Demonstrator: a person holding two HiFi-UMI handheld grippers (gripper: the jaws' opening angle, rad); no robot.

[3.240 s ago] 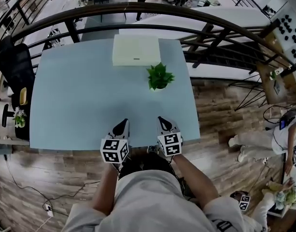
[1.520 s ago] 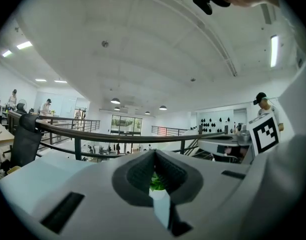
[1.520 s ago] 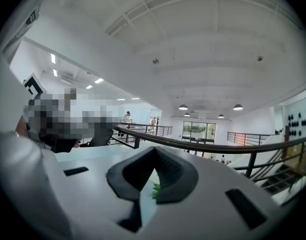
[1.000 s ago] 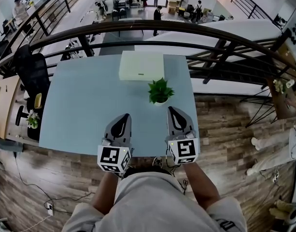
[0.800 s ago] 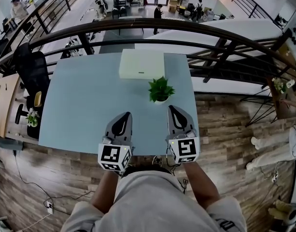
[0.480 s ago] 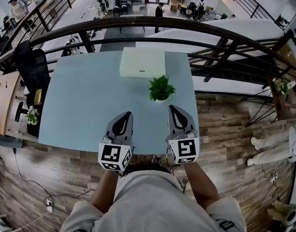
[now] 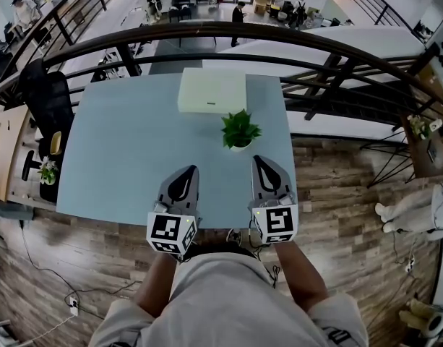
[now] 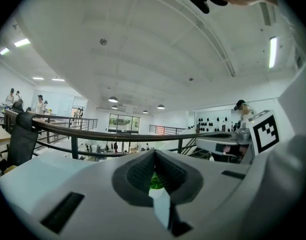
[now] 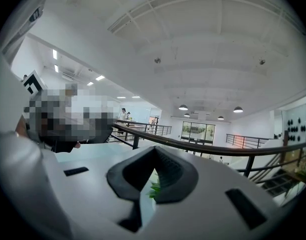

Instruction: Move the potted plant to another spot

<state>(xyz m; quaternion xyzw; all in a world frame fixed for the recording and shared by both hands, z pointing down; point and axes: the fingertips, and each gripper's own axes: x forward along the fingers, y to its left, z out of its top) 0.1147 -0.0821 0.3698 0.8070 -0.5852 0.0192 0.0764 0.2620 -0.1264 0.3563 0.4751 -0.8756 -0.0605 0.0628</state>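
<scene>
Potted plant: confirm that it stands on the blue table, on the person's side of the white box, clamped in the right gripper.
Not clamped. The head view shows the right gripper shut and empty, short of the potted plant, with bare blue table between them. The rest holds: the plant stands on the table, on the person's side of the white box.
</scene>
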